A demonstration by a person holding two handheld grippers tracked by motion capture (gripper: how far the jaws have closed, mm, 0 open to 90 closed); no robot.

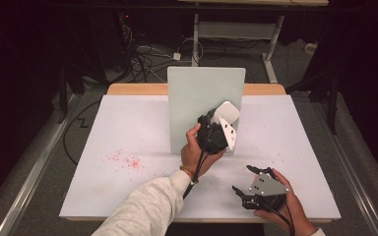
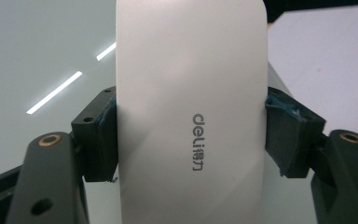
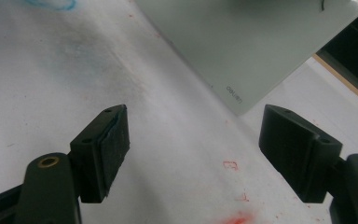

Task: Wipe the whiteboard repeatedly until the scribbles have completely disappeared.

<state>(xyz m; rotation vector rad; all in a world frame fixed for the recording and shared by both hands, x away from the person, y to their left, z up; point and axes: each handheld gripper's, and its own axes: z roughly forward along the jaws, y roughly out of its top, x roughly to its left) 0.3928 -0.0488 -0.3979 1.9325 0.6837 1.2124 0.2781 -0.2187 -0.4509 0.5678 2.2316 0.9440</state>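
I have the white eraser block (image 2: 191,112), printed with a deli mark, clamped by its long sides in my left hand-held gripper (image 1: 215,129), held up against the face of the upright whiteboard (image 1: 192,98) standing near the counter's far edge. The board looks clean where I can see it, so I judge the wiping is under way or nearly done. My right hand-held gripper (image 1: 251,184) hovers wide open and empty near the front right corner of the counter (image 1: 128,128), where red smudges (image 1: 125,161) remain.
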